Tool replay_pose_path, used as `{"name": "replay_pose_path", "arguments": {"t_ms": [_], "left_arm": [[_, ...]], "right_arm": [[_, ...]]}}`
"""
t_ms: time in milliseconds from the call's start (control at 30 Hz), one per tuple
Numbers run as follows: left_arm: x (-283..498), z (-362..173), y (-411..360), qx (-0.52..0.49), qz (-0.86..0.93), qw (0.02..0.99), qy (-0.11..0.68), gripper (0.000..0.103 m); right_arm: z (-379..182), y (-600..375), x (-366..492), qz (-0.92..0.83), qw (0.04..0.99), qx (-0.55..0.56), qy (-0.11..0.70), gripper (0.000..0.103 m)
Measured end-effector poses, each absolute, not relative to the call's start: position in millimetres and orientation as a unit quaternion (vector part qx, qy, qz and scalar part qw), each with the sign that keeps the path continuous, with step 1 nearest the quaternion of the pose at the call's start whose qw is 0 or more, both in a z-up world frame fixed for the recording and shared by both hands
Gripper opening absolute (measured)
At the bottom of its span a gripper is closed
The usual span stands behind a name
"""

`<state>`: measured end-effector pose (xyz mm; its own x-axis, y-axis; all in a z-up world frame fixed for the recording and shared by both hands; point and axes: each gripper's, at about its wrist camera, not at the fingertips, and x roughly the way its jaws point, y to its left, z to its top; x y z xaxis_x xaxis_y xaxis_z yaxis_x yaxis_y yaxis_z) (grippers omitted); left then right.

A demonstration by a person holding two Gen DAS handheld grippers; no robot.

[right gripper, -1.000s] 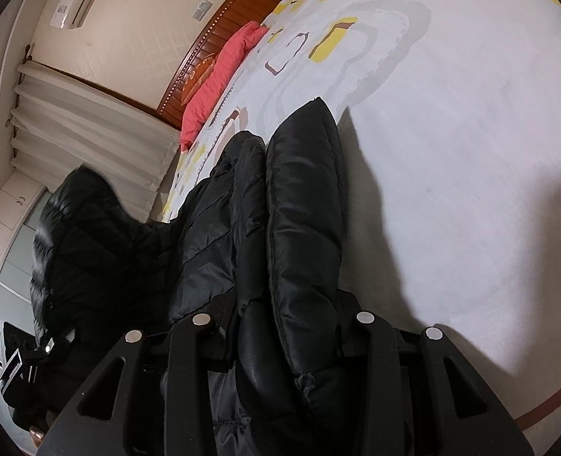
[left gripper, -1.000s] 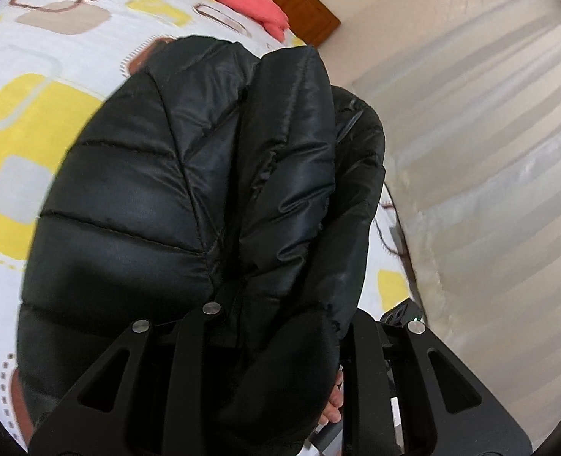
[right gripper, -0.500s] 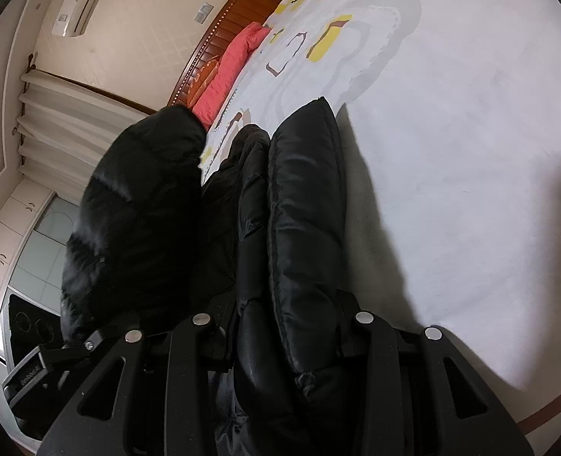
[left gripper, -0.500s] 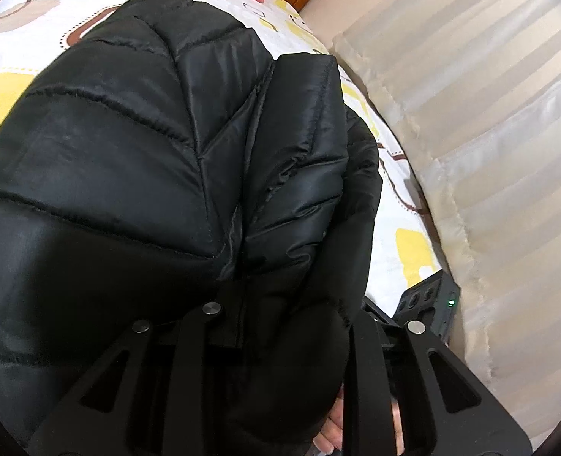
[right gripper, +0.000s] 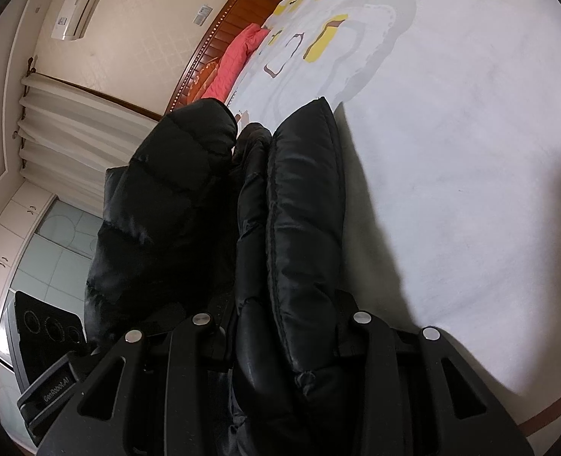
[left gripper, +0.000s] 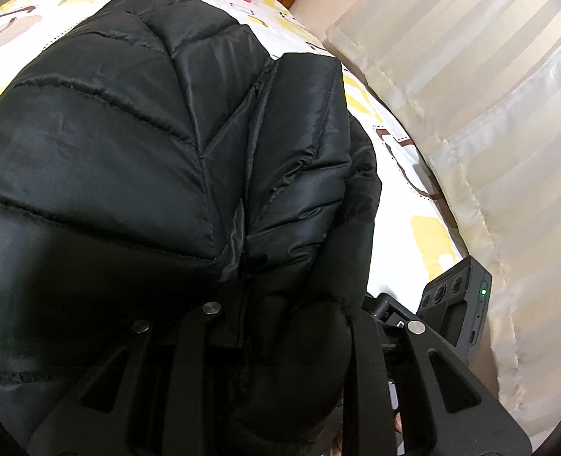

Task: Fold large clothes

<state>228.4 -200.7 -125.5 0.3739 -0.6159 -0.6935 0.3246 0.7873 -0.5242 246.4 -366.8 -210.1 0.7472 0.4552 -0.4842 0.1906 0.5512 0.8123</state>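
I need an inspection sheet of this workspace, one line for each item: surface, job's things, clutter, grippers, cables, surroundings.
Surface: bed sheet, white with yellow and brown shapes; large bare area beside the jacket.
Job's things: black puffer jacket, bunched in thick quilted folds, partly lying on the sheet.
Clutter: red pillow at the head of the bed.
Grippers: left gripper shut on the jacket; right gripper shut on the jacket.
Cables: nothing seen.
Surroundings: wooden headboard, cream curtains, air conditioner on the wall, cabinets.
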Motion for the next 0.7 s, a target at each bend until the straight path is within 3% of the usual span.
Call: {"name": "replay_pose_path", "arguments": {"t_ms": [700], "left_arm": [[212.3,-124.0,-206.4,-0.146,-0.29,0.819,0.472,0.022]], "right_arm": [[-206.0,-366.3,241.8,0.077,0.812,0.464,0.346,0.033]]}}
